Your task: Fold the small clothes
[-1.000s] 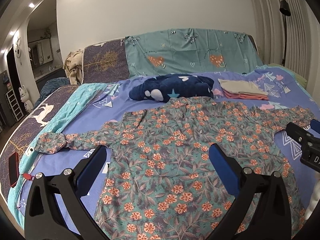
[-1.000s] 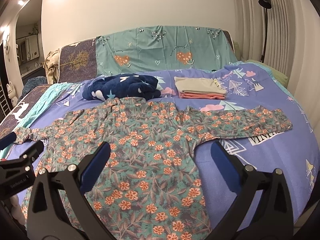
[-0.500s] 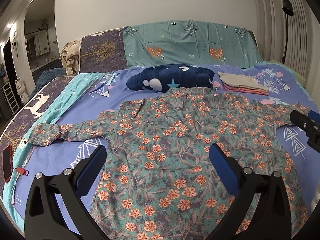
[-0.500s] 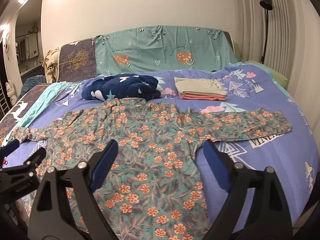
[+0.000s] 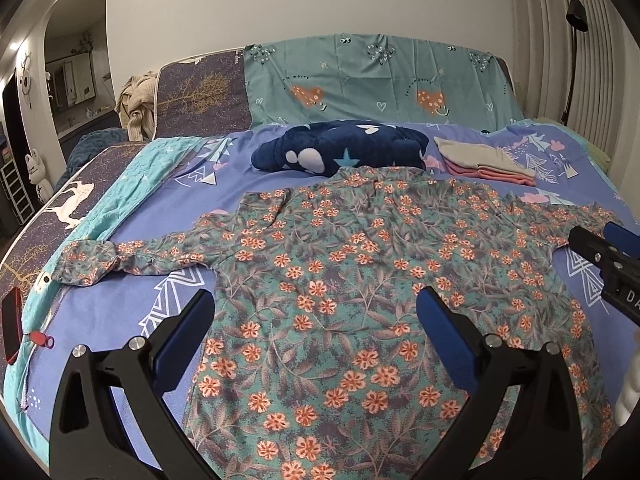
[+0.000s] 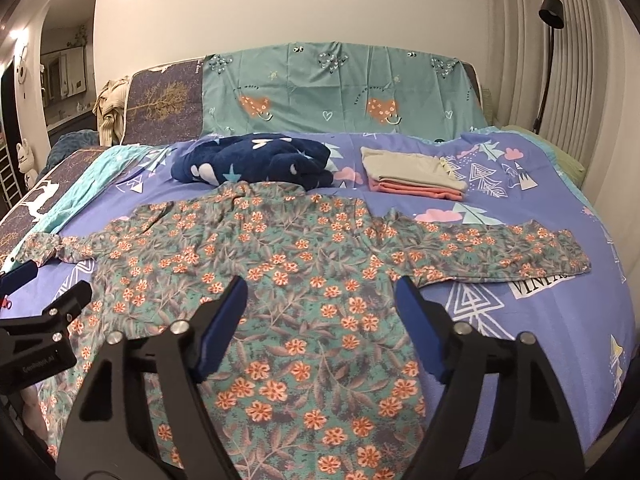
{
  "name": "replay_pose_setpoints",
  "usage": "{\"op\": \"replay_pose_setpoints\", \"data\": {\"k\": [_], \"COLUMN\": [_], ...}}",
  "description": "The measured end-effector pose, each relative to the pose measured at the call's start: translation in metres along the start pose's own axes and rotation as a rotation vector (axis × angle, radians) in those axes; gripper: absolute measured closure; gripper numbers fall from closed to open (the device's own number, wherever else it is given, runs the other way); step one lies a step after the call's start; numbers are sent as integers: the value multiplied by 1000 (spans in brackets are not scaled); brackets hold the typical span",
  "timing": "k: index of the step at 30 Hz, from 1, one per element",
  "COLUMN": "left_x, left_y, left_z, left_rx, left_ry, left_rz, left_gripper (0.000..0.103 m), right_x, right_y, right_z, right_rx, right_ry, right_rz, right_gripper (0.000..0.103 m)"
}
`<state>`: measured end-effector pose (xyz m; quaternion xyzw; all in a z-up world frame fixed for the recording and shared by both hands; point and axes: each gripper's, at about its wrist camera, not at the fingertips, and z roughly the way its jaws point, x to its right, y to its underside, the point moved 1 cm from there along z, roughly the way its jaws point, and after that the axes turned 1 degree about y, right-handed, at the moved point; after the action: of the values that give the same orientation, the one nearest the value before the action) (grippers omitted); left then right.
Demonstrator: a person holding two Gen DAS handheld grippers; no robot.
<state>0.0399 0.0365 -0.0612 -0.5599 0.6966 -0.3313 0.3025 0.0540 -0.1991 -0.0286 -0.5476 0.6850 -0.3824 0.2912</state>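
Your left wrist camera looks forward and down along the left gripper (image 5: 316, 316) from the near left of the bed (image 5: 248, 176), close over the floral shirt (image 5: 360, 280). Your right wrist camera does likewise along the right gripper (image 6: 320, 308) from the near right. Both face the far headboard (image 6: 340, 88) and share the shirt, the navy bundle (image 6: 256, 160) and the folded stack (image 6: 412, 174). Each catches the other gripper at its edge.

Both grippers look the same: left gripper (image 5: 314, 312) and right gripper (image 6: 320, 300) have chunky black plastic arms, blue pads (image 5: 186, 334), shiny silver screws, tiny white lettering.
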Motion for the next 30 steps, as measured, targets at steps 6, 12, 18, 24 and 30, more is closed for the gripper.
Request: {"op": "replay_pose_setpoints", "data": {"k": [6,12,18,24,30], "left_x": [-5,-31,-116,-267,-383], "left_y": [1,4,17,44,60], "left_z": [2,12,35,70,112], "left_rx": [0,-17,-90,-147,-186], "left_ry": [5,28,37,-88,-200], "left_rz": [-5,-67,-294,-659,-944], "left_gripper": [8,21,16,24,35], "right_x": [0,-5,-1,5,17], "right_y": [0,3,4,9,13], "right_z": [5,9,19,33,46], "right_rx": [-19,-31,-87,-120,-149], "right_ry": [-7,-13,-48,-29,6], "right_rz": [14,9,45,50,80], "right_gripper": [33,33,18,18,18]}}
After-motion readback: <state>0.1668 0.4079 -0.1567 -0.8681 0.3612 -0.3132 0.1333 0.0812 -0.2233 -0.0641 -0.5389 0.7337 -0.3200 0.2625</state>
